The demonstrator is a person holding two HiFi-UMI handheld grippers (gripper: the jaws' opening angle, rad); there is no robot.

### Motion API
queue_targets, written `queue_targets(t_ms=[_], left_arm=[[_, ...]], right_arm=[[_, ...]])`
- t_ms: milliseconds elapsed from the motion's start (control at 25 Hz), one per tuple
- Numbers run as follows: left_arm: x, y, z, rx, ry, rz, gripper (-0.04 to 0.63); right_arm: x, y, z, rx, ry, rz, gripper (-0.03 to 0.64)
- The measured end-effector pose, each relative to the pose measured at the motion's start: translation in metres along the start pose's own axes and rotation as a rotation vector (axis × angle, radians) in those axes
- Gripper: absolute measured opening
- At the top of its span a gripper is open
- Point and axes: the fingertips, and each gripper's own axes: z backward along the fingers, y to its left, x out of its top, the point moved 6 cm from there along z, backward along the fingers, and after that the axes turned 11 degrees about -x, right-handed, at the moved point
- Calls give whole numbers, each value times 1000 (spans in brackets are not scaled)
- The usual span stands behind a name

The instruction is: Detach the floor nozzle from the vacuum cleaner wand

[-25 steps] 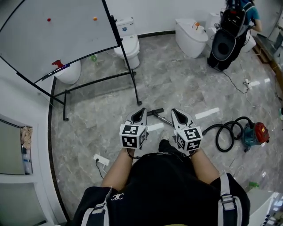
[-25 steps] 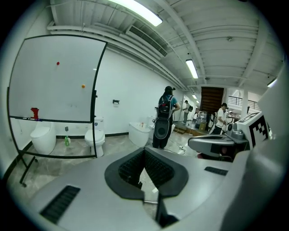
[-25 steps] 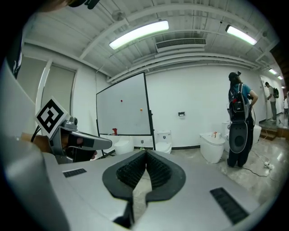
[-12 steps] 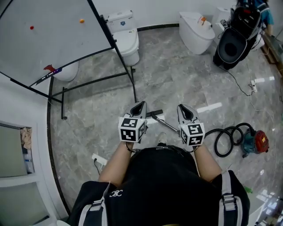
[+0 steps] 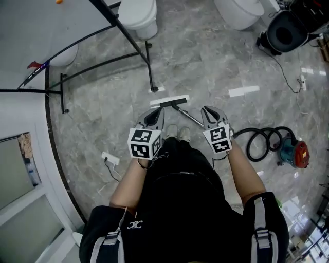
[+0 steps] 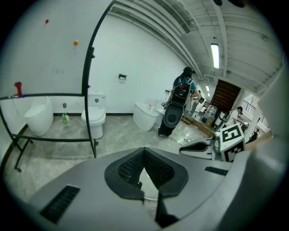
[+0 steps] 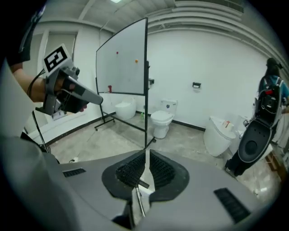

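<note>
The floor nozzle (image 5: 169,101) is a flat pale bar with a black neck, lying on the grey tiled floor ahead of my feet. The thin metal wand (image 5: 189,118) runs from it back and right. My left gripper (image 5: 157,113) hovers just left of the wand, shut and empty. My right gripper (image 5: 209,111) hangs just right of the wand, also shut on nothing. In the right gripper view the wand (image 7: 141,204) and black neck (image 7: 142,184) show below the closed jaws. The left gripper view shows only a sliver of floor there.
A black hose (image 5: 260,142) coils to the red and teal vacuum body (image 5: 294,153) at right. The whiteboard stand's foot (image 5: 152,88) sits just beyond the nozzle. A power strip (image 5: 110,159) lies at left. Toilets (image 5: 139,15) and a black bag on wheels (image 5: 284,32) stand farther off.
Both grippers have come down and forward toward the floor, and now flank the wand close behind the nozzle. The jaws stayed shut.
</note>
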Motion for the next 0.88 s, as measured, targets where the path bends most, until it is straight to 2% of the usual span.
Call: queue_targets(t_ms=[80,160,320,400,520,560,640,720,800,880], left_arm=[[-16,14,-19,-37,17,28,0],[-41,34,-45,-50,43,43,0],[-115,94,-107,-25,116,106,0],[-158,121,-137,-14,157,123,0],[-225,159,-183,-7,212,150,0],[-248,171,-197,-5,232,146,0],[-296,185,-217,1,297,91,0],[-344,193,-234,-7,359,48,0],[-383,201,-254,-25,380,86,0],[-414,208,-273,-36,388,109,0]], right_arm=[[-18,7,-35,65,62,8,48],[-43,15,-72,109,111,-34,108],[-133,48,-157,109,205,-52,255],[-195,73,-200,147,288,-19,258],[-289,99,-269,178,383,94,258],[-319,104,-293,170,414,132,258],[-378,116,-325,148,497,188,258],[-433,129,-346,146,604,199,258],[-474,135,-369,165,677,174,258],[-507,140,-395,184,694,181,258]])
